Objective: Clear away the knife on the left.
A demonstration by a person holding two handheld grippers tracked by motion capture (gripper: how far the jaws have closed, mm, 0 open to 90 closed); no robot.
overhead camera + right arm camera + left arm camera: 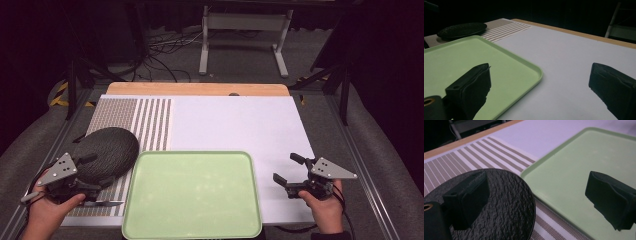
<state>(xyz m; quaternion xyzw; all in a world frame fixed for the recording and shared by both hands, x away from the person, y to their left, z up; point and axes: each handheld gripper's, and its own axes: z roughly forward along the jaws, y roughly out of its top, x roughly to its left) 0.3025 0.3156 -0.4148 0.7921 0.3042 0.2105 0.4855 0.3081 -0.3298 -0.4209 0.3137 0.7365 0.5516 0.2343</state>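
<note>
A pale green tray (pixel 192 195) lies empty at the near middle of the table. Left of it, a black textured plate (pixel 107 150) rests on a striped mat (pixel 150 122). My left gripper (pixel 97 177) is open at the plate's near edge; in the left gripper view one jaw stands over the plate (pixel 506 202) and the other over the tray (pixel 574 165), with nothing between them (pixel 537 202). My right gripper (pixel 287 168) is open just right of the tray, above the white sheet (pixel 240 125). Its own view (pixel 539 90) shows the tray (pixel 461 57) corner and the plate (pixel 461 29) farther off.
The white sheet covers the table's middle and right, with a wooden edge (pixel 200 89) along the far side. Grey padded rails run down both sides of the table. A white metal stand (pixel 242 35) and cables sit on the floor beyond.
</note>
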